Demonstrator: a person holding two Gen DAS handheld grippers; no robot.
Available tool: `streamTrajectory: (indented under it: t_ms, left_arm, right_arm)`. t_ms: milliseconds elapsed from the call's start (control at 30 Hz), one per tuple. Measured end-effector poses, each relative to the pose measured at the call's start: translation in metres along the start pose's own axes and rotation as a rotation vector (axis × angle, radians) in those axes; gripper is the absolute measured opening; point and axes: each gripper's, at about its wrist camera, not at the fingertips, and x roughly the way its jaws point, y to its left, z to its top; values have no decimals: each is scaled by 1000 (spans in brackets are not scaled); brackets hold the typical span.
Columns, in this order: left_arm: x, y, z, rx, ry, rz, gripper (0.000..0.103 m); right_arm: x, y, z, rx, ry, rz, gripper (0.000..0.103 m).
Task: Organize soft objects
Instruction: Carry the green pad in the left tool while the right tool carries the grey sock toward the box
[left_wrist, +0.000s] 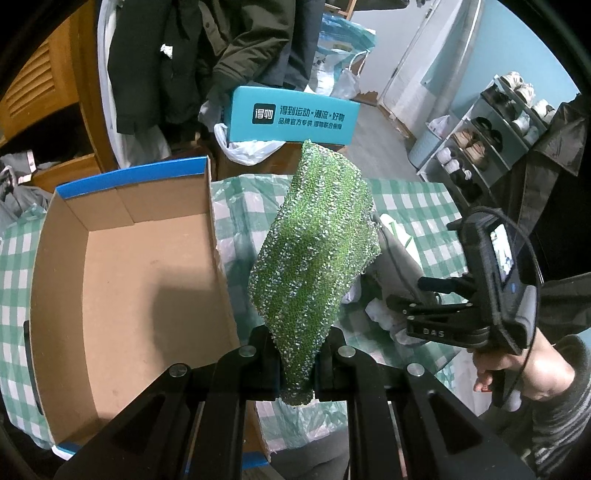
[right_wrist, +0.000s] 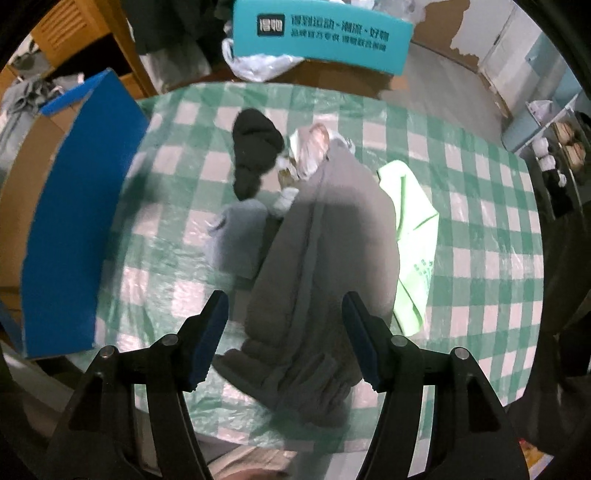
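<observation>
Left gripper (left_wrist: 295, 363) pinched the green scouring cloth (left_wrist: 314, 240), held up just right of the open cardboard box (left_wrist: 122, 266) (box looked empty, nothing sorted yet). Right gripper (right_wrist: 284, 336) was spread wide above the grey garment (right_wrist: 325, 258). Left on the table: one black sock (right_wrist: 255, 155), one grey sock (right_wrist: 236, 236), one light-green bag (right_wrist: 413, 243).

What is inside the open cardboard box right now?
Nothing visible: the box shows a bare floor. Its near corner is hidden behind the left gripper, which holds the green scouring cloth beside it, not inside.
</observation>
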Motion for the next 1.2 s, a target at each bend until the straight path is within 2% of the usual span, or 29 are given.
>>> streamTrajectory:
  t_ms: [267,333,367,400,500,700,1200]
  left_arm:
    - [0,0,0,-1,1,-1,12]
    - [0,1,0,-2,1,-2,12]
    - [0,1,0,-1,0,-2,12]
    - [0,1,0,-1,0,-1,12]
    - [0,1,-2,-1,-2,-2,12]
    - [-2,0,-5,-4,-9,-6,12]
    - [-11,5,-5,-12,-26,-6,12]
  right_arm:
    - [20,-8,-1,14,26,-24,63]
    - [19,-11,-1,19,16,-17,51]
    - [18,-12,0,17,12,-10,33]
    - [17,-13,0,15,7,-17,27]
    - [12,-18,1,14,-11,-9,19]
    - [-6,-26,2,24,-73,-13,14]
    - [-60,-26,9,34,-208,13,13]
